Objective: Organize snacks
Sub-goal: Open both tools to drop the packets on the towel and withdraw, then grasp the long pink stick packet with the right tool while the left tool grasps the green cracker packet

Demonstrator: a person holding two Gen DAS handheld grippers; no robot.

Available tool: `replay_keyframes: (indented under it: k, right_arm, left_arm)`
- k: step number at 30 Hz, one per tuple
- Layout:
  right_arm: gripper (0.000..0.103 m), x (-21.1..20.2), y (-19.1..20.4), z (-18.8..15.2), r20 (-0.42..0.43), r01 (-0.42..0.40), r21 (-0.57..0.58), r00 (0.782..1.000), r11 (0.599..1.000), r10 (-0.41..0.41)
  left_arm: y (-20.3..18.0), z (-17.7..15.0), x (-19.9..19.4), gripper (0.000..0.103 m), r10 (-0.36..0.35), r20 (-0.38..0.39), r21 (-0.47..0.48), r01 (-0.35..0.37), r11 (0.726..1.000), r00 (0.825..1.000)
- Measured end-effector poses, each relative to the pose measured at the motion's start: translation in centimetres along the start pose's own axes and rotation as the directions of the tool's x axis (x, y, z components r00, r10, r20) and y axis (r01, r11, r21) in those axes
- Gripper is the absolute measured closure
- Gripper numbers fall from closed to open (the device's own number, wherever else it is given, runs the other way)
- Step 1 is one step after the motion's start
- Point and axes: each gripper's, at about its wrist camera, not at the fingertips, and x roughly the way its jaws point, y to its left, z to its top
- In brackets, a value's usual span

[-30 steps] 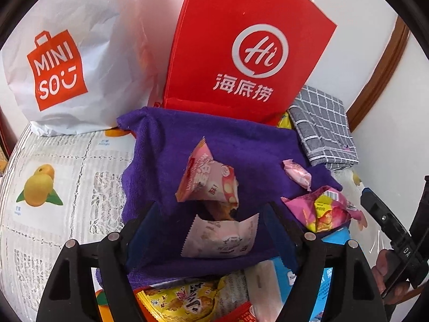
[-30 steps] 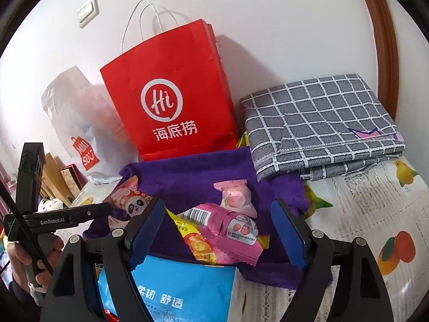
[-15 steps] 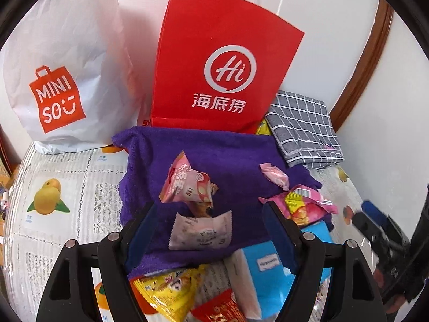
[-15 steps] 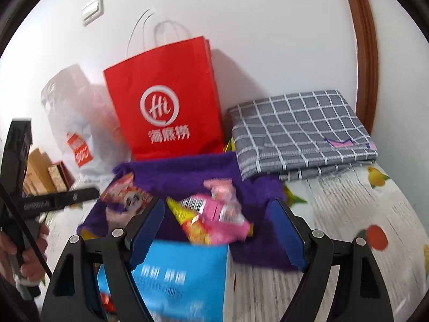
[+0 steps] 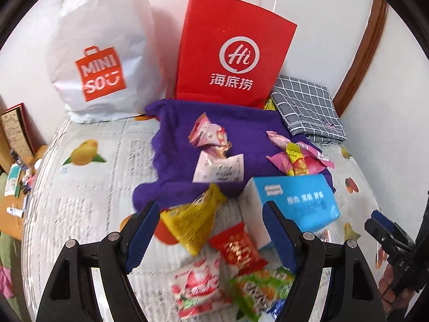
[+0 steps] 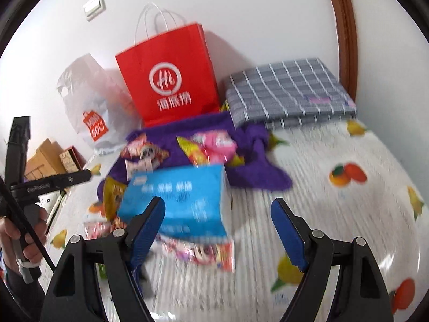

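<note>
Snack packets (image 5: 217, 158) are scattered over a purple towel (image 5: 241, 123); both the left gripper (image 5: 209, 230) and right gripper (image 6: 217, 228) are held spread, empty.

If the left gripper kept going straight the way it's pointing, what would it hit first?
Probably the red snack packet lying between the open left gripper's fingers, beside the yellow packet; depth is hard to judge through the blur.

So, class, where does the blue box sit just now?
In the left wrist view the blue box sits right of centre at the purple towel's near edge, just below the pink snack packets.
</note>
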Motion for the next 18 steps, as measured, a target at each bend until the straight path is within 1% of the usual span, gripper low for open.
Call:
replay_keyframes:
  k: [1, 3, 5, 8, 10, 12, 15, 16, 18]
  right_arm:
    - [0.022, 0.0, -0.2, -0.5, -0.008, -0.007, 0.003, 1.000, 1.000, 0.007]
    - [0.022, 0.4, -0.1, -1.5, -0.049, -0.056, 0.007, 0.997, 0.998, 0.056]
    - [0.022, 0.7, 0.7, -2.3, -0.066, -0.072, -0.017, 0.995, 0.997, 0.071]
    - [0.022, 1.5, 3.0, -3.3, -0.053, -0.056, -0.146, 0.997, 0.988, 0.049]
    - [0.022, 2.3, 4.2, -3.5, -0.057, -0.065, -0.205, 0.997, 0.977, 0.055]
    - [0.022, 3.3, 4.9, -3.7, -0.085, -0.120, -0.248, 0.991, 0.961, 0.101]
    - [0.023, 5.2, 5.0, -3.7, -0.151, -0.193, -0.259, 0.976, 0.946, 0.158]
    - [0.024, 5.8, 4.9, -3.7, -0.180, -0.199, -0.264, 0.971, 0.944, 0.155]
    - [0.028, 6.7, 4.7, -3.9, -0.203, -0.171, -0.285, 0.972, 0.943, 0.114]
  left_arm:
    - [0.2, -0.3, -0.2, 0.026, 0.001, -0.001, -0.006, -0.001, 1.000, 1.000]
    - [0.6, -0.9, -0.6, 0.026, -0.004, -0.002, -0.018, 0.004, 1.000, 1.000]
    - [0.8, -1.6, -0.8, 0.026, 0.004, -0.007, -0.022, -0.004, 1.000, 1.000]
    - [1.1, -2.4, -1.2, 0.026, 0.014, -0.014, -0.017, -0.014, 1.000, 1.000]
    - [1.3, -2.8, -1.5, 0.026, 0.019, -0.014, -0.016, -0.020, 1.000, 1.000]
    - [1.7, -3.2, -1.8, 0.026, 0.022, -0.014, -0.019, -0.023, 1.000, 1.000]
    - [2.2, -3.7, -2.0, 0.026, 0.021, -0.015, -0.020, -0.022, 1.000, 1.000]
    - [2.3, -3.8, -2.1, 0.026, 0.022, -0.015, -0.020, -0.022, 1.000, 1.000]
    - [2.5, -4.1, -2.0, 0.026, 0.020, -0.016, -0.022, -0.021, 1.000, 1.000]
